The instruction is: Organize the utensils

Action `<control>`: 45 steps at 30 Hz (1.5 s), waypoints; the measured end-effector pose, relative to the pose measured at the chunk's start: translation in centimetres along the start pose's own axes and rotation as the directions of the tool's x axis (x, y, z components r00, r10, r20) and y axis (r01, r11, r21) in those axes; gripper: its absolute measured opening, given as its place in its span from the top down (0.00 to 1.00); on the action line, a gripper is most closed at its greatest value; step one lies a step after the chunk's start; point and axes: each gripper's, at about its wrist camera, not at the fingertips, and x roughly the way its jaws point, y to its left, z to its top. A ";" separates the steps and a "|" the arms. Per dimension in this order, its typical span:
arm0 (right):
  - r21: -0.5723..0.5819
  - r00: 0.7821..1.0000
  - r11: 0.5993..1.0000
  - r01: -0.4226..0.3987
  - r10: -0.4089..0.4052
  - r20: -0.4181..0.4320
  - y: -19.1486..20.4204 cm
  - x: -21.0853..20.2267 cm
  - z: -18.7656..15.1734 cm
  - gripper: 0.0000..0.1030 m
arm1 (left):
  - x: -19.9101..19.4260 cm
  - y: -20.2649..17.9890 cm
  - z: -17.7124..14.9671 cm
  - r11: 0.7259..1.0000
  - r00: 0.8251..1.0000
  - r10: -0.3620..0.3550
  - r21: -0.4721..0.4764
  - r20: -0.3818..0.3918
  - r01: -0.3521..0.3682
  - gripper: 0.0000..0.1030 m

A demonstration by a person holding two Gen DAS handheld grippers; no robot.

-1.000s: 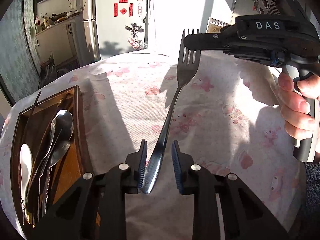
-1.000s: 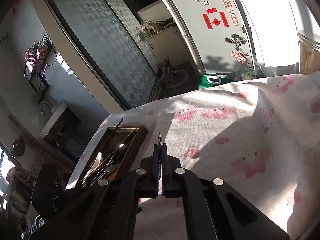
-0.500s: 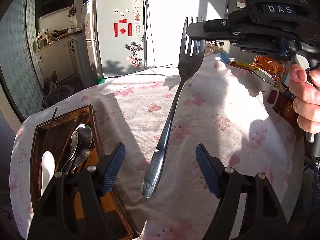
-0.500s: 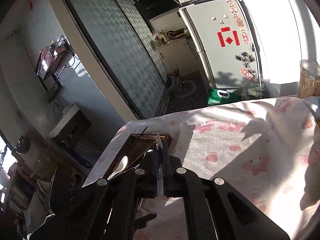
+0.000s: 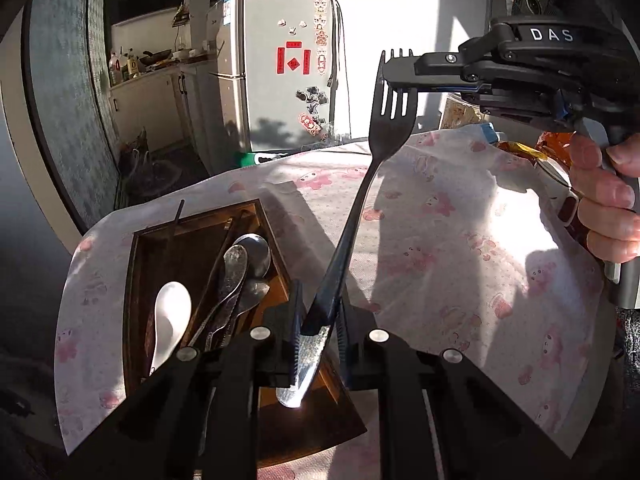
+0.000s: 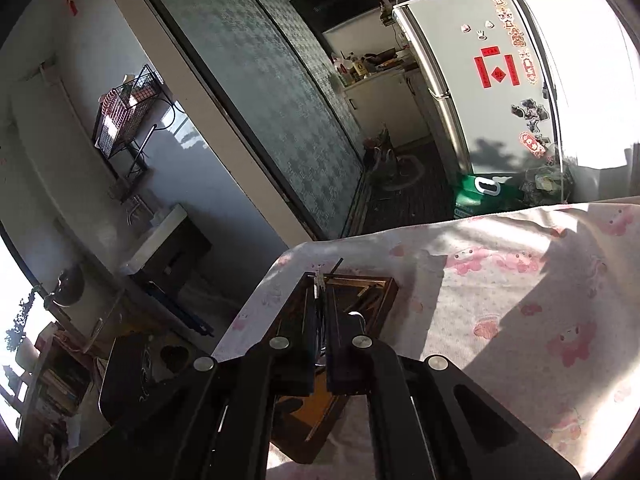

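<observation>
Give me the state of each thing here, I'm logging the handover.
fork: off the table, tilted, gripped at both ends
left gripper: jaws have just been closing, now clamped on the fork's handle
right gripper: shut on the fork's tines
wooden tray: on the tablecloth, holding utensils
white spoon: lying in the tray
metal spoons: lying together in the tray
fridge: door closed

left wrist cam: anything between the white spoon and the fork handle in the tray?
Yes. In the left wrist view, a cluster of metal spoons lies in the tray between the white spoon and the fork.
</observation>
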 end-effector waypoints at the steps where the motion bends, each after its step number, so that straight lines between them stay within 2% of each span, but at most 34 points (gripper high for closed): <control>1: 0.005 1.000 1.000 -0.008 0.008 -0.014 0.0 1.2 0.0 0.97 | 0.1 0.8 -0.3 1.000 1.000 0.012 -0.010 -0.010 -0.012 0.83; 6: 0.040 0.996 0.998 -0.039 0.042 -0.081 -0.2 7.1 -0.7 0.97 | 1.1 4.6 -2.2 0.996 0.996 0.064 -0.060 -0.068 -0.068 0.83; 10: 0.062 0.989 0.998 -0.033 0.041 -0.140 -1.0 11.2 -1.3 0.97 | 2.6 7.1 -3.6 0.991 0.991 0.072 -0.105 -0.116 -0.085 0.83; 15: 0.078 0.981 0.997 0.009 0.006 -0.193 -2.3 14.6 -2.0 0.97 | 3.7 7.9 -4.5 0.988 0.988 0.070 -0.125 -0.141 -0.088 0.83; 18: 0.077 0.976 0.996 0.044 -0.027 -0.215 -2.8 15.7 -2.6 0.93 | 3.8 8.1 -4.5 0.988 0.988 0.069 -0.129 -0.139 -0.087 0.84; 21: 0.065 0.974 0.996 0.056 -0.041 -0.222 -2.6 15.8 -3.1 0.87 | 4.0 8.1 -4.5 0.987 0.986 0.075 -0.128 -0.148 -0.095 0.87; 22: 0.059 0.975 0.997 0.057 -0.043 -0.220 -2.4 15.6 -3.2 0.78 | 4.0 8.1 -4.5 0.987 0.986 0.077 -0.129 -0.149 -0.097 0.86; 23: 0.050 0.975 0.997 0.066 -0.054 -0.218 -2.3 15.4 -3.2 0.61 | 4.0 8.2 -4.6 0.986 0.986 0.083 -0.129 -0.147 -0.102 0.84; 24: 0.042 0.975 0.996 0.075 -0.065 -0.211 -2.0 15.0 -3.2 0.54 | 3.8 8.2 -4.6 0.985 0.986 0.085 -0.134 -0.141 -0.104 0.82; 25: 0.039 0.976 0.996 0.078 -0.069 -0.207 -1.8 14.6 -3.3 0.49 | 3.6 8.2 -4.6 0.984 0.987 0.087 -0.141 -0.132 -0.106 0.74; 26: 0.032 0.976 0.996 0.079 -0.071 -0.208 -1.6 14.2 -3.3 0.48 | 3.2 8.1 -4.6 0.984 0.989 0.081 -0.148 -0.123 -0.099 0.68; 27: 0.023 0.976 0.997 0.078 -0.072 -0.205 -1.2 13.7 -3.4 0.48 | 2.7 7.9 -4.6 0.985 0.991 0.071 -0.151 -0.109 -0.087 0.54; 28: 0.011 0.977 0.997 0.082 -0.078 -0.198 -0.9 12.9 -3.6 0.47 | 2.2 7.6 -4.7 0.986 0.993 0.072 -0.146 -0.094 -0.086 0.42; 31: -0.029 0.982 0.995 0.094 -0.098 -0.161 0.4 10.3 -4.8 0.34 | 0.2 6.4 -4.8 0.988 0.995 0.087 -0.120 -0.047 -0.092 0.28; 33: -0.068 0.985 0.992 0.110 -0.118 -0.128 1.3 8.3 -5.9 0.30 | -1.2 5.6 -5.1 0.990 0.997 0.077 -0.120 -0.010 -0.078 0.21; 34: -0.094 0.986 0.989 0.118 -0.128 -0.106 1.9 7.2 -6.6 0.27 | -1.9 5.2 -5.3 0.990 0.997 0.075 -0.119 0.010 -0.073 0.14; 36: -0.142 0.988 0.980 0.142 -0.149 -0.037 2.8 4.7 -8.0 0.22 | -3.4 4.5 -5.8 0.990 0.994 0.088 -0.116 0.065 -0.080 0.08; 38: -0.177 0.984 0.968 0.178 -0.173 0.048 3.6 2.2 -9.4 0.13 | -4.9 3.7 -6.7 0.989 0.986 0.102 -0.116 0.135 -0.087 0.06; 41: -0.211 0.968 0.950 0.228 -0.199 0.153 4.3 -0.6 -11.5 0.11 | -6.6 2.8 -8.1 0.988 0.969 0.118 -0.121 0.217 -0.093 0.04; 45: -0.244 0.931 0.921 0.302 -0.231 0.282 4.6 -2.8 -14.6 0.05 | -8.1 1.7 -9.8 0.989 0.952 0.132 -0.107 0.276 -0.106 0.03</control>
